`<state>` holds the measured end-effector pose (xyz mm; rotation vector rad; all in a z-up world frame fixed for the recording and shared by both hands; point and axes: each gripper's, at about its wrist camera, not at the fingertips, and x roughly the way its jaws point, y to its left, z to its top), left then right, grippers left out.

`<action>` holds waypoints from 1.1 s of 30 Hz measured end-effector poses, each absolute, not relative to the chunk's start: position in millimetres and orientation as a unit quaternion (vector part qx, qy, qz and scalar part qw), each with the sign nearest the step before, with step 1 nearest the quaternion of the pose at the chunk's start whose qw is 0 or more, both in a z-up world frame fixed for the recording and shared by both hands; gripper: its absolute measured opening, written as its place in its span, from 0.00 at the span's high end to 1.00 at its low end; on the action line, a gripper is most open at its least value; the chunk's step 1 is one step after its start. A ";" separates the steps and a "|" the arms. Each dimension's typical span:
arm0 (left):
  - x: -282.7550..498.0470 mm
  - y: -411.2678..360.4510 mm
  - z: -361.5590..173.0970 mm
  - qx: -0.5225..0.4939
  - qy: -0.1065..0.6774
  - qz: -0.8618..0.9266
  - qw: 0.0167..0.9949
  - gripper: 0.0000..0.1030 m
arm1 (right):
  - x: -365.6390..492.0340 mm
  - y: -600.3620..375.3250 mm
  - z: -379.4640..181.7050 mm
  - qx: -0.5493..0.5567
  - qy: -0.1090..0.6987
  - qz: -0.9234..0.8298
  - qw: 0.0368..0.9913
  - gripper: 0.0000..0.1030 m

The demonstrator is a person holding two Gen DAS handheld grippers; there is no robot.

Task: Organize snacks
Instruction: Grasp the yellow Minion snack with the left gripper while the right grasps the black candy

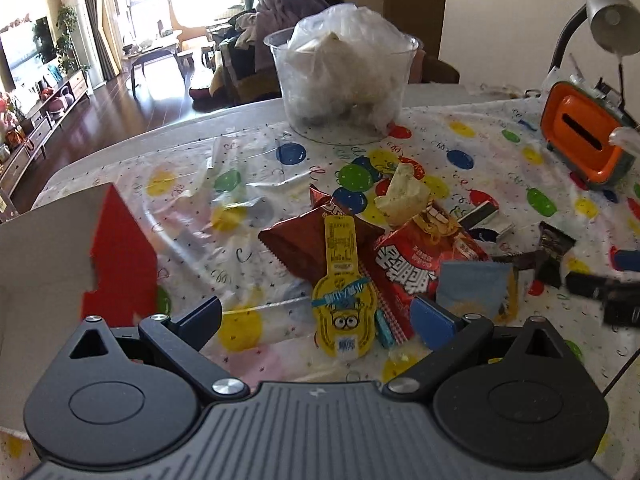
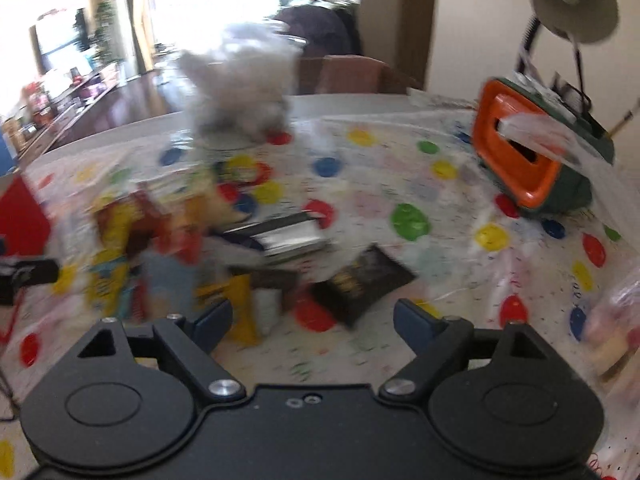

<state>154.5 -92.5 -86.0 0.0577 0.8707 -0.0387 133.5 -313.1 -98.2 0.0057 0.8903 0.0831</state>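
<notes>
A heap of snacks lies on the balloon-print tablecloth point(image 1: 260, 152). In it are a brown packet point(image 1: 304, 240), a yellow cartoon-shaped packet point(image 1: 344, 312), a red packet point(image 1: 420, 256), a pale blue packet point(image 1: 472, 284) and dark wrappers point(image 1: 552, 256). My left gripper point(image 1: 316, 320) is open above the yellow packet, touching nothing. The right wrist view is blurred. It shows a dark packet with gold print point(image 2: 360, 280), a silver-black packet point(image 2: 280, 236) and a yellow packet point(image 2: 244, 308). My right gripper point(image 2: 314, 324) hangs open just short of them, with nothing between its fingers.
A cardboard box point(image 1: 44, 264) with a red flap stands at the left. A clear tub point(image 1: 344, 88) stuffed with plastic bags sits at the back. An orange tissue holder point(image 1: 584, 136) and a desk lamp point(image 1: 608, 16) stand at the right. A clear bag point(image 2: 616, 320) lies at the far right.
</notes>
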 end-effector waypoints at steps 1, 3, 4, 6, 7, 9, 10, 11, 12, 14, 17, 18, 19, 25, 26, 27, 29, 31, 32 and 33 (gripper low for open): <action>159.6 -95.0 -88.8 0.031 0.423 -0.019 0.905 0.07 | 140.5 -320.3 -101.3 0.013 0.435 0.029 0.900 0.15; 170.2 -98.9 -95.9 0.037 0.432 -0.017 0.901 0.09 | 154.0 -332.4 -108.1 0.037 0.443 0.012 0.896 0.18; 176.0 -99.5 -99.6 0.035 0.438 -0.015 0.898 0.12 | 160.6 -338.5 -111.2 0.055 0.449 0.003 0.892 0.18; 185.1 -100.2 -106.9 0.024 0.453 -0.018 0.891 0.12 | 170.6 -346.6 -116.0 0.080 0.457 -0.015 0.886 0.19; 189.9 -101.1 -110.7 0.021 0.460 -0.018 0.888 0.12 | 175.4 -349.8 -118.5 0.090 0.459 -0.025 0.884 0.19; 197.9 -102.6 -117.3 0.020 0.473 -0.013 0.881 0.15 | 185.1 -354.3 -124.9 0.109 0.469 -0.040 0.876 0.20; 202.9 -102.6 -121.2 0.015 0.482 -0.010 0.876 0.19 | 189.3 -355.6 -128.3 0.116 0.473 -0.043 0.872 0.20; 206.4 -102.1 -124.4 0.011 0.489 -0.006 0.872 0.20 | 194.1 -356.4 -132.1 0.122 0.478 -0.050 0.868 0.21; 209.9 -101.2 -127.4 0.006 0.496 -0.004 0.869 0.22 | 198.1 -357.1 -135.8 0.127 0.483 -0.058 0.864 0.21; 215.6 -100.8 -131.9 0.001 0.504 -0.002 0.863 0.22 | 205.7 -357.5 -142.2 0.136 0.493 -0.070 0.857 0.23; 222.3 -101.9 -137.5 0.001 0.511 -0.005 0.860 0.22 | 213.2 -356.2 -149.2 0.148 0.504 -0.085 0.847 0.23; 223.3 -102.6 -139.1 0.000 0.514 -0.009 0.858 0.24 | 215.4 -355.5 -151.5 0.150 0.508 -0.089 0.844 0.24; 224.9 -103.4 -141.3 0.000 0.518 -0.013 0.855 0.27 | 216.7 -354.1 -153.7 0.151 0.512 -0.092 0.841 0.24; 230.2 -99.2 -149.7 -0.021 0.535 -0.011 0.845 0.40 | 219.7 -348.8 -157.7 0.144 0.516 -0.105 0.838 0.35; 231.0 -99.0 -150.6 -0.023 0.536 -0.012 0.844 0.42 | 219.9 -348.1 -157.6 0.142 0.516 -0.103 0.839 0.37; 231.3 -99.4 -151.0 -0.023 0.537 -0.012 0.843 0.45 | 220.0 -347.5 -157.4 0.141 0.516 -0.101 0.839 0.40; 230.8 -100.0 -151.2 -0.023 0.536 -0.015 0.844 0.49 | 220.0 -345.8 -156.8 0.138 0.514 -0.098 0.841 0.44; 230.7 -99.6 -151.3 -0.028 0.536 -0.017 0.843 0.55 | 219.5 -343.9 -156.2 0.133 0.511 -0.093 0.844 0.49; 230.6 -99.1 -151.2 -0.030 0.536 -0.017 0.844 0.55 | 219.3 -343.3 -156.2 0.132 0.510 -0.089 0.845 0.52; 230.8 -98.9 -151.2 -0.030 0.535 -0.016 0.844 0.56 | 219.0 -343.0 -156.2 0.130 0.510 -0.087 0.846 0.56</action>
